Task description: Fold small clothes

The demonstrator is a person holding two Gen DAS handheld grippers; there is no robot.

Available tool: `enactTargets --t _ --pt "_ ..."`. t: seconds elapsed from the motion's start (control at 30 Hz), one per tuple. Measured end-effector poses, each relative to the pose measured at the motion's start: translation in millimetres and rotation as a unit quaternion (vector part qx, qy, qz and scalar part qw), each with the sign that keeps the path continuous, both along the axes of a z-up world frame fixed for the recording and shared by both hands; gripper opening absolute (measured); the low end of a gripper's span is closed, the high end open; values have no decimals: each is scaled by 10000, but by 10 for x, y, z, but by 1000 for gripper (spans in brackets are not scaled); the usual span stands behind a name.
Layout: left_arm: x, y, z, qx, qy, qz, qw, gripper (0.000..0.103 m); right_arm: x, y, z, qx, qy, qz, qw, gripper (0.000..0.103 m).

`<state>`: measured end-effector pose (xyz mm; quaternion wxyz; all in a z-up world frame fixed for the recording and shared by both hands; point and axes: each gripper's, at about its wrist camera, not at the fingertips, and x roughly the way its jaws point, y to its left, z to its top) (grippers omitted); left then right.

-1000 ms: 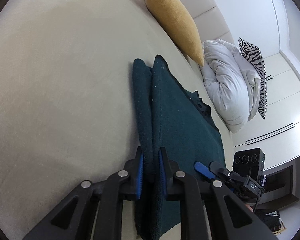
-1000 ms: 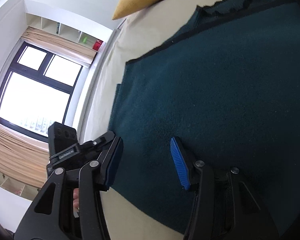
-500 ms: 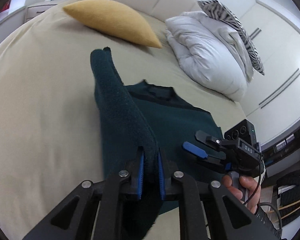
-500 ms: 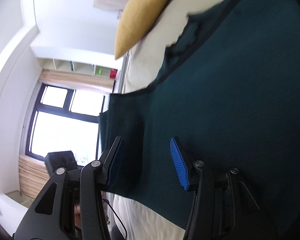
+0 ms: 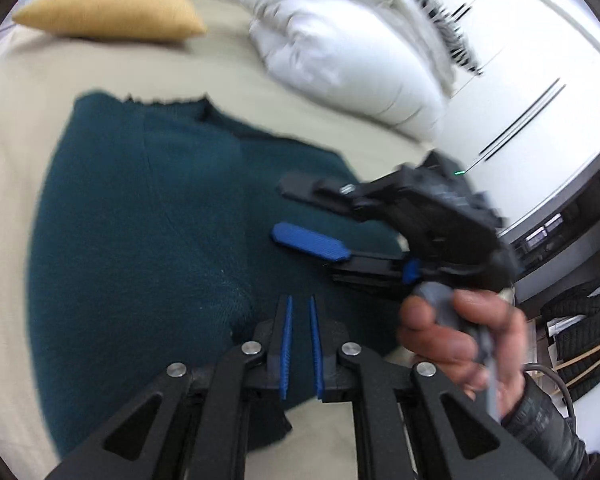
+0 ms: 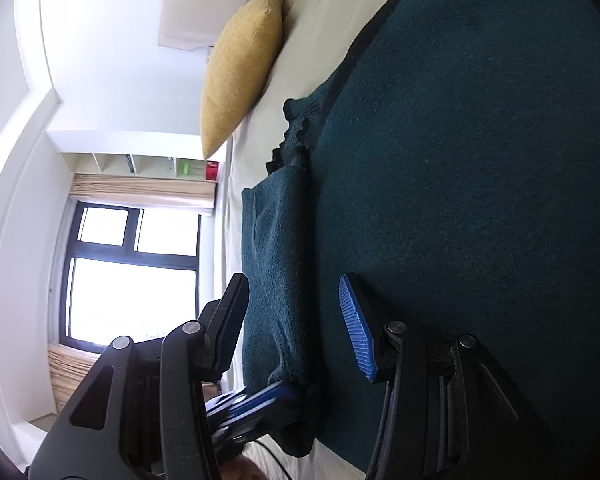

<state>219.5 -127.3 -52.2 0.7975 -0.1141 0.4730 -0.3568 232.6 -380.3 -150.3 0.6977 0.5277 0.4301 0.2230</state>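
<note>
A dark teal knit garment (image 5: 140, 220) lies on the beige bed (image 5: 12, 120), its left side folded over onto its body. My left gripper (image 5: 300, 340) is low over the garment's near edge, its blue pads almost together. In the right wrist view the left gripper's fingers (image 6: 260, 400) pinch the end of the folded flap (image 6: 272, 260). My right gripper (image 5: 312, 216) hovers open just above the garment to the right, held by a hand (image 5: 460, 340). Seen from its own camera, the right gripper (image 6: 292, 284) stands open over the flap, pads apart from the cloth.
At the head of the bed lie a mustard cushion (image 5: 108, 8), a bunched white duvet (image 5: 348, 48) and a striped pillow behind it. White wardrobe doors (image 5: 520, 100) and a dark jacket (image 5: 580, 320) are right of the bed. A window (image 6: 132, 272) is on the far side.
My left gripper has swung right with the garment's side, laying it over the body. The right gripper has rolled and shifted along the garment, staying open.
</note>
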Motion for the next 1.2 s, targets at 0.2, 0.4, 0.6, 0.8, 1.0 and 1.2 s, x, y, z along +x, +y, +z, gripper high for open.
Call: enactTargets --t 0.2,0.4,0.6,0.8,1.0,1.2 --pt "-47 685 151 -188 -359 552 9976 20 149 242 87 -374 192 295 9987 47" --pt "52 972 -118 -285 69 915 9954 20 306 553 156 -662 385 611 9952 47" --pt "77 1002 -336 -398 342 924 9943 20 431 882 259 -988 500 725 9912 33" --pt "48 1005 -350 -416 379 911 9943 20 454 1056 276 -1706 447 908 9801 16" --pt "-15 929 -183 -506 217 797 9953 29 460 847 532 -2116 219 981 9722 13" --pt "-62 741 70 -538 -73 626 9966 40 406 214 802 -2524 213 734 9646 13"
